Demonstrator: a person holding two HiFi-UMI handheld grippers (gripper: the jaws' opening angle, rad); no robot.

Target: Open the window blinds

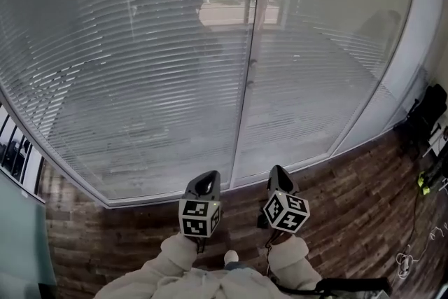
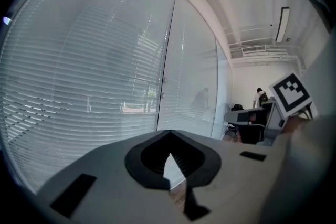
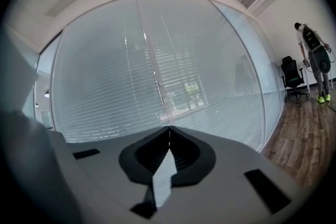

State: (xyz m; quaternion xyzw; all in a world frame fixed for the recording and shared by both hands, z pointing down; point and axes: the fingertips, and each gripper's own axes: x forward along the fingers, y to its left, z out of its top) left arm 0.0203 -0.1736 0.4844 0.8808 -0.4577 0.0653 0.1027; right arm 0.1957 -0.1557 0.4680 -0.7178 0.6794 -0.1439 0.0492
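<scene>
Both the left gripper (image 1: 202, 180) and the right gripper (image 1: 278, 174) are closed and empty, held side by side facing the lowered window blinds (image 1: 140, 80) ahead, apparently because nothing to operate them is within reach yet.

Glossy glass wall (image 1: 315, 80), matt slatted blinds (image 1: 140, 94), dark wood-plank floor (image 1: 350, 196)

window blinds (image 1: 140, 66) | pale horizontal slats | fully lowered | slats part-closed, light showing through

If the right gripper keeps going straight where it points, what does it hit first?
The right gripper would probably meet the window, near the post between its panes; nothing shows in between.
</scene>
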